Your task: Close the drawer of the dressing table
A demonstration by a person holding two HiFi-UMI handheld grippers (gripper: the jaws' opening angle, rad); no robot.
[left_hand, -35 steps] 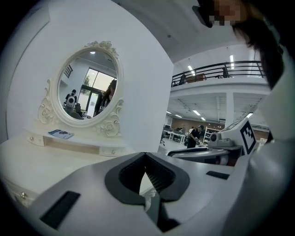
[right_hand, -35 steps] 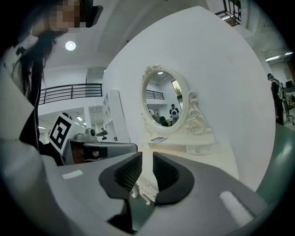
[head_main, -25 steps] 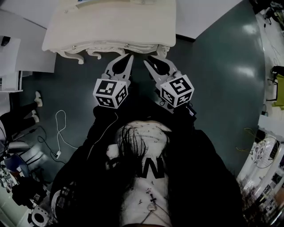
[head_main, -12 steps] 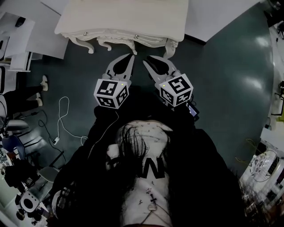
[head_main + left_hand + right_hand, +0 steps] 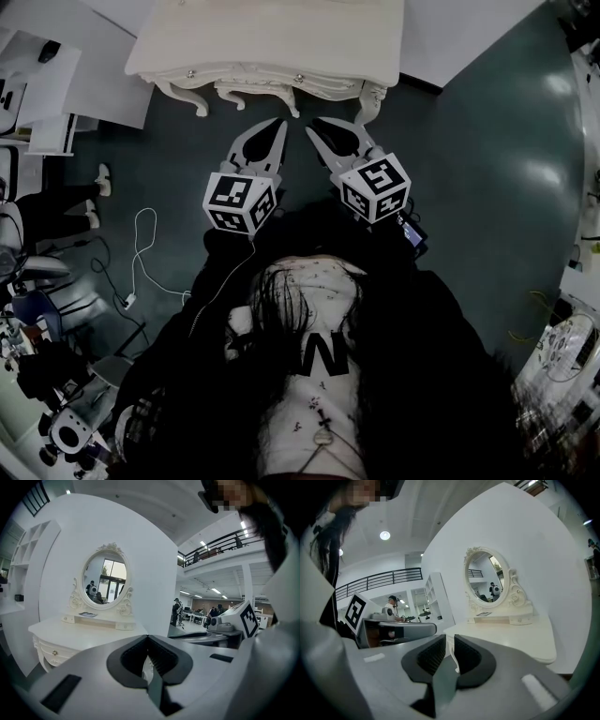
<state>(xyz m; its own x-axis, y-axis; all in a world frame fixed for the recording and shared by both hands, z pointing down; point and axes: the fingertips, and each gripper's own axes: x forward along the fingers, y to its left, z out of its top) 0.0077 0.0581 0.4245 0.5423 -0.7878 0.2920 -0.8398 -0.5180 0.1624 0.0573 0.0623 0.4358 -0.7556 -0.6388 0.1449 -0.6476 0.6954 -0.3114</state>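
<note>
Holding left gripper [image 5: 274, 123] [image 5: 148, 637] with tips pressed together, nothing between them. Closing right gripper [image 5: 319, 124] [image 5: 450, 639], with a narrow slit between pads [image 5: 430, 653] and nothing in it. Carrying the two side by side, close but apart, marker cubes [image 5: 239, 202] nearest the body. Pointing both at table [image 5: 272, 37], just short of its front edge, touching nothing. Looking down on drawer [image 5: 246, 75] in the table's front, right under the top, with knobs [image 5: 191, 73] showing and its face flush with the carved front, as far as can be told from above. Facing oval mirror [image 5: 105, 576] at the back of the tabletop, against white wall [image 5: 154, 550]. Standing on dark green floor [image 5: 469, 141], with white cable [image 5: 141, 253] lying off to the left.
</note>
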